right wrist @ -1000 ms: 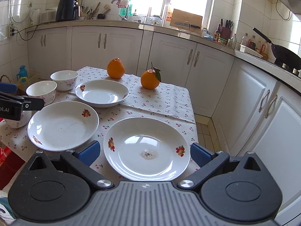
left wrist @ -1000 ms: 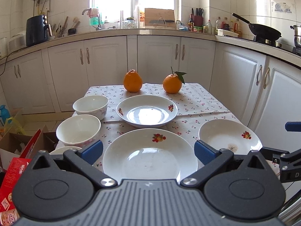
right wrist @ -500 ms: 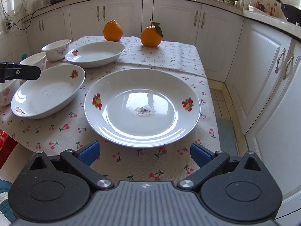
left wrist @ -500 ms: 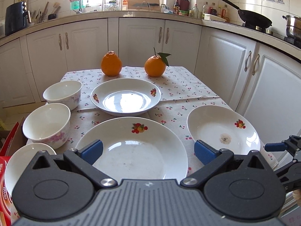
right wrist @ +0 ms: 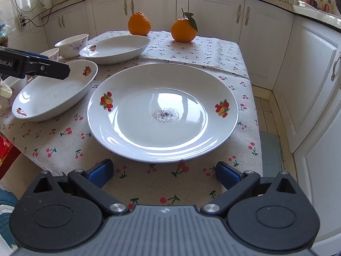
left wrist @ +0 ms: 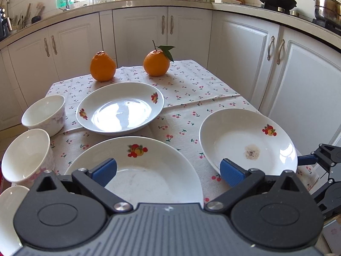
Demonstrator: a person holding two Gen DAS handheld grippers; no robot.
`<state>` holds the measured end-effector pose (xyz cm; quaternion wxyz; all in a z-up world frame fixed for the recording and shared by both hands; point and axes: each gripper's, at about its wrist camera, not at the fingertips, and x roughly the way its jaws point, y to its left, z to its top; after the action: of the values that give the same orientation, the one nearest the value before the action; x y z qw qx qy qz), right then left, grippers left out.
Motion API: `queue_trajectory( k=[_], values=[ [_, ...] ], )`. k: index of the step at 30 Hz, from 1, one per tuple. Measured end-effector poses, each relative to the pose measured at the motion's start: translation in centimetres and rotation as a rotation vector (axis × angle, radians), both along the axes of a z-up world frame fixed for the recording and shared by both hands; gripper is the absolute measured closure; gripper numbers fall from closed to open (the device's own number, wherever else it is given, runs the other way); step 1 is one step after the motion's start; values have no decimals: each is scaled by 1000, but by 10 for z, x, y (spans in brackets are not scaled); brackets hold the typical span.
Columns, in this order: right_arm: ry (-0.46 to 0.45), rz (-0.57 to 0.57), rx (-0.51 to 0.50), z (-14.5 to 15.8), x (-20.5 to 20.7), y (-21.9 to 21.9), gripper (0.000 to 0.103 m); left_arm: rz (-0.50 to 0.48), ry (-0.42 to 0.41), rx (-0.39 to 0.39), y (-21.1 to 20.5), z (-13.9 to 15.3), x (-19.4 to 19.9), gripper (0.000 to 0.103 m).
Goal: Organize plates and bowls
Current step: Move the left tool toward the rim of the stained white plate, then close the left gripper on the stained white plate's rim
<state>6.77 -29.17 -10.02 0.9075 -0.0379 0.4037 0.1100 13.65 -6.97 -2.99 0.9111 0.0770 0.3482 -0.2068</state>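
— White china all over that cherry-print cloth (right wrist: 198,49). What's at the far left of the left wrist view?

— Three bowls stacked down the left edge: back bowl (left wrist: 43,114), middle bowl (left wrist: 26,154), and a sliver of a third bowl (left wrist: 9,215) at lower left. Next to them, lower centre, the near plate (left wrist: 149,170) with a fruit decal, and the left gripper (left wrist: 168,169) hanging over its near rim, blue pads spread wide, nothing between them.

— And behind that?

— The far plate (left wrist: 120,107) at centre, then two oranges (left wrist: 103,66) in the upper middle, the right one (left wrist: 156,63) with a leaf.

— Right side?

— The stained plate (left wrist: 247,140), a brownish speck patch in its well. In the right wrist view it fills the centre, and the right gripper (right wrist: 164,170) sits just short of its near rim, pads parted, holding nothing.

— Any writing?

— On the left gripper's arm, at the left edge of the right wrist view: "bot.AI", the start cut off.
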Motion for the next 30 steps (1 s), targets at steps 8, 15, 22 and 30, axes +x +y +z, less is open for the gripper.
queue_trajectory(
  k=[8, 15, 22, 30],
  values=[
    [-35, 136, 12, -2, 6, -15, 0, -110, 16, 37, -37, 2, 15, 1],
    [-84, 224, 34, -5, 7, -23, 0, -199, 80, 61, -66, -4, 35, 1],
    [-116, 263, 48, -7, 6, -31, 0, -267, 187, 63, -89, -14, 64, 1],
    [-131, 287, 55, -8, 7, -39, 0, -312, 300, 85, -107, -26, 100, 4]
  ],
)
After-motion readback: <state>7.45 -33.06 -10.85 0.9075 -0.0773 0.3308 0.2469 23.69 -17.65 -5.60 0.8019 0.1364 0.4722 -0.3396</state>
